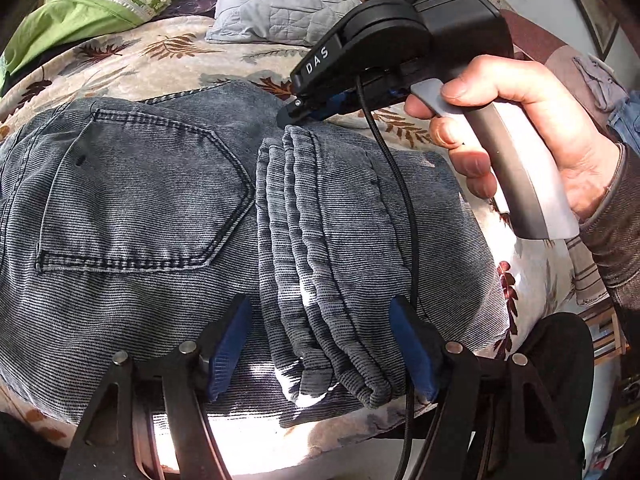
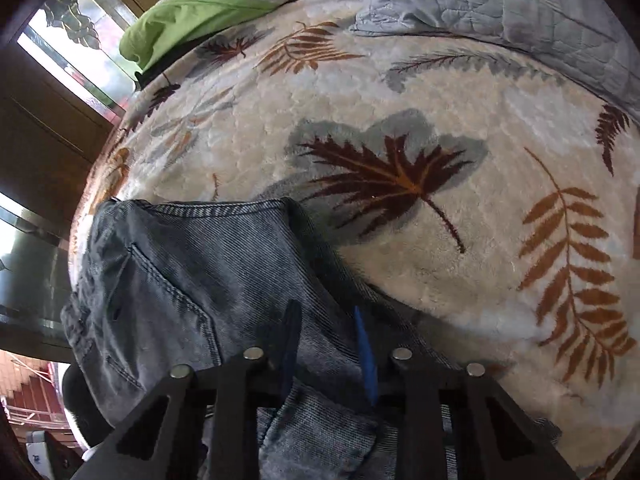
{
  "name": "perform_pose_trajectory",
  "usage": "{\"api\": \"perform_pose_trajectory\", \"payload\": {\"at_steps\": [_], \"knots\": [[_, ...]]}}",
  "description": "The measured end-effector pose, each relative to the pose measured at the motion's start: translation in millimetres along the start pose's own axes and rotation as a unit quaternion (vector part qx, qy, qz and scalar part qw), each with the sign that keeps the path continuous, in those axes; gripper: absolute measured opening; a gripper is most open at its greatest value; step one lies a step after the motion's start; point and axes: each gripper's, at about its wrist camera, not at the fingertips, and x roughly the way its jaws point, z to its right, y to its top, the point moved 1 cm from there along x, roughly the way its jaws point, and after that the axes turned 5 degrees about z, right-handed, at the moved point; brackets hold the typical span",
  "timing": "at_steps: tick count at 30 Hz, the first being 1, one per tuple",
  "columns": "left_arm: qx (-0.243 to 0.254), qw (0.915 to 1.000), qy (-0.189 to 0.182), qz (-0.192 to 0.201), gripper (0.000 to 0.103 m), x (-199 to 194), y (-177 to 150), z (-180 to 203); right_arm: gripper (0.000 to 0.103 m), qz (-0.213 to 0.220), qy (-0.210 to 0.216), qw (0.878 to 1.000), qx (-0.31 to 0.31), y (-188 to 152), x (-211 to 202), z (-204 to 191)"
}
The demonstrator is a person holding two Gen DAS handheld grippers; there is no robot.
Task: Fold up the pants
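Note:
Grey-blue denim pants (image 1: 152, 200) lie folded on a leaf-patterned blanket (image 2: 400, 120), back pocket up. The leg ends are stacked in several layers (image 1: 320, 240) on top. My left gripper (image 1: 320, 344) is open low over that stack, one blue pad on each side of it. My right gripper (image 1: 291, 114), held by a hand (image 1: 520, 128), touches the far edge of the pants with its jaws together. In the right wrist view the pants (image 2: 180, 280) run under the right gripper (image 2: 326, 324), and denim sits between its blue pads.
A black cable (image 1: 400, 220) hangs from the right gripper across the stack. At the back of the bed lie a grey quilted cover (image 2: 500, 4) and a green cloth (image 2: 192, 16). A window and wooden frame (image 2: 60, 60) stand beyond the bed's left edge.

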Motion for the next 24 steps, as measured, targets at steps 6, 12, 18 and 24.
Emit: {"api": "perform_pose_trajectory", "payload": {"at_steps": [6,12,18,24], "knots": [[0.000,1.0000,-0.006,0.002,0.071,0,-2,0,0.009,0.060,-0.104,0.993,-0.003,11,-16,13],[-0.003,0.9999,-0.010,0.002,0.071,-2,0,-8,0.010,0.032,-0.028,0.999,-0.010,-7,-35,0],[-0.007,0.9998,-0.016,0.004,0.071,-3,0,-10,0.010,0.036,-0.133,0.989,0.057,-14,-24,42],[-0.016,0.9996,-0.020,0.008,0.072,-4,3,-11,0.010,0.019,-0.091,0.996,0.009,-32,-28,22]]}}
